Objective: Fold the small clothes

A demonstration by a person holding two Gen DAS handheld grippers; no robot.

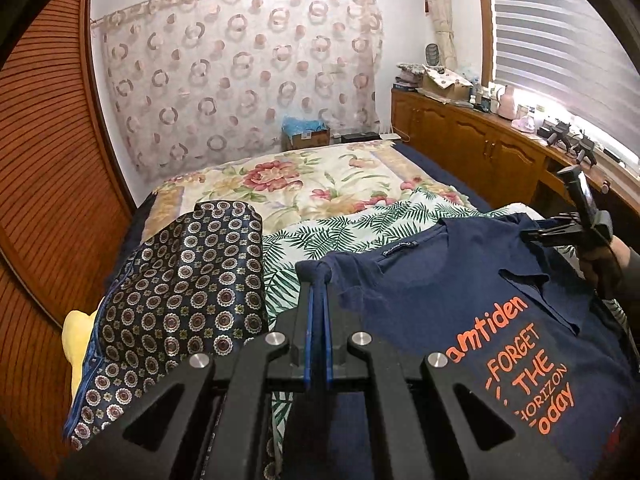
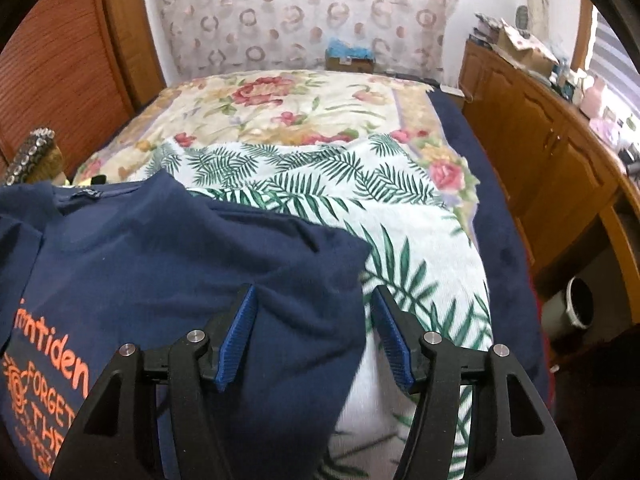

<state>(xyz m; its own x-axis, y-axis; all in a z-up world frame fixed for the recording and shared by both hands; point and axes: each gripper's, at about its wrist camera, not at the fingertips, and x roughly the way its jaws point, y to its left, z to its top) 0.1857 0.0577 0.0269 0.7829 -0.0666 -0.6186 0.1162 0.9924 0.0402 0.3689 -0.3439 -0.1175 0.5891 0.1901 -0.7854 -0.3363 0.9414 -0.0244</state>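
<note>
A navy T-shirt [image 1: 440, 300] with orange lettering lies on the bed over a palm-leaf sheet [image 1: 344, 232]. My left gripper [image 1: 319, 280] is shut on the shirt's left shoulder corner, and the cloth bunches over its tips. In the left wrist view, a hand holds my right gripper [image 1: 532, 234] at the shirt's far shoulder. In the right wrist view, that right gripper [image 2: 314, 316] stands open. The T-shirt [image 2: 160, 260] has its right edge lying between the blue pads [image 2: 240, 336], and it is not pinched.
A dark medallion-print cloth [image 1: 192, 300] is heaped to the left of the shirt, with something yellow [image 1: 76, 332] beneath it. A floral bedspread [image 1: 300, 180] covers the far bed. Wooden cabinets [image 2: 540, 128] run along the right, and a bin [image 2: 576, 304] stands on the floor.
</note>
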